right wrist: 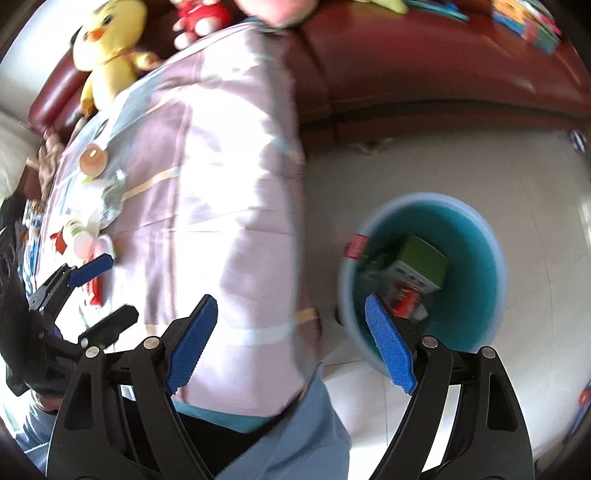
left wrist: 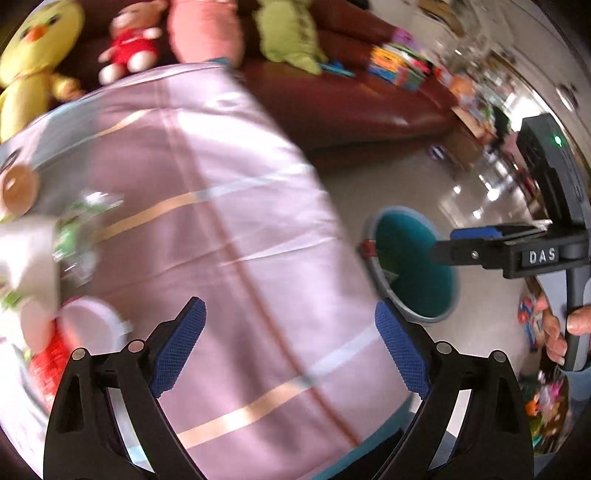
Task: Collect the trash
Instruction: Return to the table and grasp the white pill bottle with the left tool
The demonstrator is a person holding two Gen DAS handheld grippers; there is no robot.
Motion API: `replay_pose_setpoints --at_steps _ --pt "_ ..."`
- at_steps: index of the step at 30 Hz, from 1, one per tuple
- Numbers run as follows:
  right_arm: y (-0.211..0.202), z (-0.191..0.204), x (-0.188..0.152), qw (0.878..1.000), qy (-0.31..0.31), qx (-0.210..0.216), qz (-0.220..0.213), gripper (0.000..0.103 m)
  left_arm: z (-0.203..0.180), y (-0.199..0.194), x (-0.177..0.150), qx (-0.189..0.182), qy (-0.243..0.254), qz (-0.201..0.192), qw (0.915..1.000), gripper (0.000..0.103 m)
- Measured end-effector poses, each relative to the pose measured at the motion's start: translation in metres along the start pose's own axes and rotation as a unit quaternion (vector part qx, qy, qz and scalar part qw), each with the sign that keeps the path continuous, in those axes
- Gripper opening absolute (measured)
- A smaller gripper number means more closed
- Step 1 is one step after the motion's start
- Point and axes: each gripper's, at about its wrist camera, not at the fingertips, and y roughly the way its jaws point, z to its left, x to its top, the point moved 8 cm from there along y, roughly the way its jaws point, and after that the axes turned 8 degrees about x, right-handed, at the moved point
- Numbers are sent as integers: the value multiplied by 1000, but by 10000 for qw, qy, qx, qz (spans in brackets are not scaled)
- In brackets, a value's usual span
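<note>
Right gripper spread and empty near bin, left gripper spread too, trash beyond it on table.

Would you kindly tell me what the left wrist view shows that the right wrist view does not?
Only the left wrist view: the right claw from outside, over the round teal trash bin, and a green plush toy on the sofa. Only the right wrist view: a green carton lying inside the bin. Both: the pink striped tablecloth, the yellow plush chick and the leftover wrappers.
</note>
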Motion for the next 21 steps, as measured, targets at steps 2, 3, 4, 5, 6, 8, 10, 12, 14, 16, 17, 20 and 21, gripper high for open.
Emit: replay_pose_setpoints --at_steps 2,3,4,5,6,8,10,12,14,16,17,20,21 --pt "8 21 3 9998 -149 2 91 78 29 -10 -3 135 -230 -44 9996 93" --pt "14 35 5 9996 -254 -2 152 78 45 -15 -6 205 -371 -59 9991 93" --pt "18 45 6 9993 -332 -5 194 78 61 -19 -9 277 -530 -63 9982 93" --pt "24 60 8 9987 -448 -9 264 78 75 -24 -13 328 -667 -68 9972 93" --pt "27 70 10 9980 -539 -15 316 78 92 -28 -16 395 -850 -72 9956 93" --pt "36 94 14 9962 -764 -36 421 78 122 -36 -21 523 -1193 -75 9915 93" --pt "43 115 18 9945 -933 -10 485 78 155 -43 -28 670 -1594 -81 9849 93" --pt "50 137 22 9925 -1094 34 550 78 182 -47 -33 784 -1941 -63 9778 93" --pt "58 159 31 9900 -1273 108 591 78 203 -47 -36 880 -2257 -15 9702 93" --pt "64 173 37 9884 -1383 145 602 79 216 -44 -37 957 -2493 37 9637 93" --pt "69 181 42 9874 -1449 151 625 83 223 -42 -37 965 -2613 50 9604 93" --pt "80 196 54 9846 -1597 122 695 83 234 -36 -34 1009 -2868 54 9526 93" --pt "82 200 57 9841 -1625 121 711 83 237 -33 -33 1038 -2899 60 9514 93"
